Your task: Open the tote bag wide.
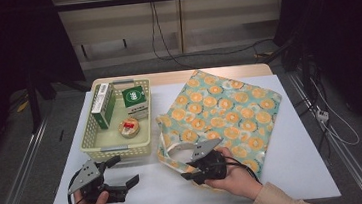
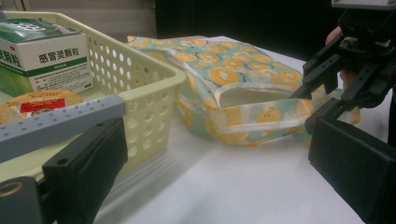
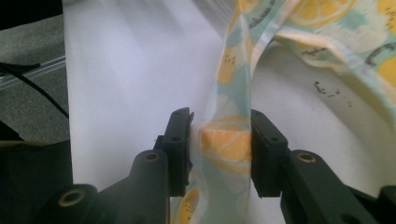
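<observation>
From above, a white table point(image 1: 295, 161) holds one cloth bag point(image 1: 225, 113), one basket point(image 1: 118, 148) and two hand-held grippers. The bag lies flat on the table's right half, just beside the basket; it is pale teal, printed all over with orange citrus slices, and its one visible handle point(image 1: 174, 153) loops off the near corner. The cream basket, pierced with holes, holds three things: two green-and-white boxes point(image 1: 103, 105) at the back and one round tub point(image 1: 130, 127) with a red label in front. The left gripper point(image 1: 123, 172) sits near the table's front edge, below the basket, jaws spread wide with nothing between them. The right gripper point(image 1: 188, 173) rests on the bag's near corner, at the handle.

In the left gripper view, the two black jaws stand far apart at the picture's sides, empty. Between them are the basket point(image 2: 154, 88) with one box point(image 2: 46, 60) and the tub point(image 2: 39, 100), and the bag point(image 2: 233, 70) behind, its mouth slightly agape and its handle point(image 2: 252, 121) lying along the table. The right gripper point(image 2: 322, 100) meets that handle at the right.

In the right gripper view, the right gripper point(image 3: 220, 140) has the handle strap point(image 3: 226, 140) between its two jaws; the strap fills the gap and the pads press its sides, so it is clamped. The strap is teal with orange slices and runs up to the bag point(image 3: 336, 28), over the white table point(image 3: 135, 70).
</observation>
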Demonstrator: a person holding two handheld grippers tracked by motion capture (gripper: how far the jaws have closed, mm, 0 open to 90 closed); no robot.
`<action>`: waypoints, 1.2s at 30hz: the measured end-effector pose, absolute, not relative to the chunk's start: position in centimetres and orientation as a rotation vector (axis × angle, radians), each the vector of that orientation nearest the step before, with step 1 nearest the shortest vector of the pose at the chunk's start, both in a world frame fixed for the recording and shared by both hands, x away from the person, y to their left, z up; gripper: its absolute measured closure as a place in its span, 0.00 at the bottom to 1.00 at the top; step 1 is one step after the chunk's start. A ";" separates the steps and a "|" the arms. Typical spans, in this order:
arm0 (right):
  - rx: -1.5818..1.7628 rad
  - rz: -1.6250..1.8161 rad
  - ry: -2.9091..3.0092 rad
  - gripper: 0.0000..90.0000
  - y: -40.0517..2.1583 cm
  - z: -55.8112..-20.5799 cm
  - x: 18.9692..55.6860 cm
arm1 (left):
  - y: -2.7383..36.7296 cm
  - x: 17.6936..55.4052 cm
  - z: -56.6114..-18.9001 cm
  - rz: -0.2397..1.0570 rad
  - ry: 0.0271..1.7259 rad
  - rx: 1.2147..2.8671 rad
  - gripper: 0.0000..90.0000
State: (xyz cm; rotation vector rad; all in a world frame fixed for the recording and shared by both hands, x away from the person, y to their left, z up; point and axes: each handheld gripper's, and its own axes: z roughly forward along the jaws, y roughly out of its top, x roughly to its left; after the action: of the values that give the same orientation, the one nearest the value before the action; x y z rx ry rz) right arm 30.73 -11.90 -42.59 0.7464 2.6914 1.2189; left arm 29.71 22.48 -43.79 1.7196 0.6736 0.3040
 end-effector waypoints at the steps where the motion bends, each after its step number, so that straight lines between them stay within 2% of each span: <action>1: 0.751 1.228 2.685 0.74 -12.0 -42.4 30.8 | 22.5 29.7 -43.8 0.304 0.673 1.720 0.05; 2: 0.754 1.227 2.682 0.75 -12.2 -42.1 30.9 | 22.5 29.7 -43.8 0.304 0.674 1.720 0.05; 4: 0.749 1.241 2.673 0.88 -12.5 -41.6 31.1 | 22.5 29.7 -43.8 0.305 0.672 1.721 0.05; 8: 0.770 1.265 2.656 0.94 -13.2 -40.6 31.9 | 22.5 29.7 -43.8 0.306 0.671 1.720 0.05; 21: 1.017 1.301 2.467 0.97 -19.0 -39.1 37.4 | 22.7 29.7 -43.8 0.309 0.676 1.713 0.05; 36: 1.295 1.232 2.282 0.97 -24.9 -41.3 43.0 | 22.8 29.7 -43.7 0.310 0.669 1.705 0.05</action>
State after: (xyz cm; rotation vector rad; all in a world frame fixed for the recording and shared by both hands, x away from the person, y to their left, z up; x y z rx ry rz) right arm 42.97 -24.93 -41.27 1.2948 2.2816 1.2319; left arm 29.70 22.81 -43.68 1.7045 0.6690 0.3100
